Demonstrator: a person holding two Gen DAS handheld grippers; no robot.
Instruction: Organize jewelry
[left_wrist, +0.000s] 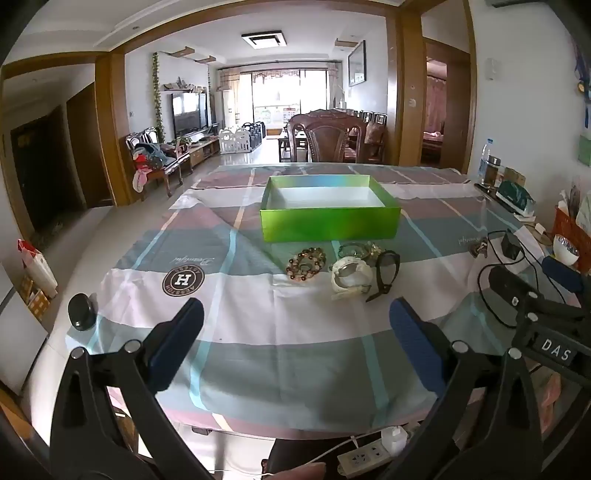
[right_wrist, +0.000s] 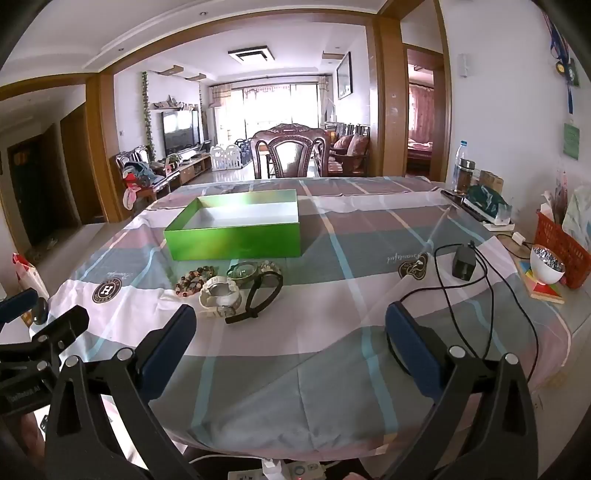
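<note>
Left gripper (left_wrist: 295, 317) open, jewelry (left_wrist: 341, 267) well ahead.

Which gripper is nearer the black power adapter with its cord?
Right. The right gripper sits just left of the black power adapter; the left gripper is farther left.

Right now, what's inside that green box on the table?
The green box shows only a bare white floor; no jewelry lies in the visible part. Its near wall hides the front strip of the floor, so that part cannot be checked.
</note>
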